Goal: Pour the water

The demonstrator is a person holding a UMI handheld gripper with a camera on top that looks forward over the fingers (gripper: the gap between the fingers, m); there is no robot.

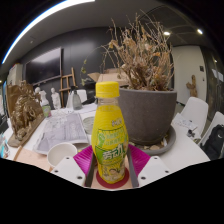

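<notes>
Nearest, the gripper (112, 172) is clamped on one smooth plastic bottle (110, 138) of yellow liquid, its two magenta pads (138, 160) pressing the labelled sides below a yellow screw cap. Just beside the left finger sits one small white cup (62, 153) on the pale table (185, 150). Beyond stands one round grey pot (148, 112) of brittle, dry brown branches, and further left a second dried plant (24, 104).

Bottle (110, 140) yellow, yellow cap, label with green band (white lettering); finger pads (138, 158) magenta; plant pot (150, 112) dark grey, dried plant (140, 55) brown; cup (62, 153) white
</notes>
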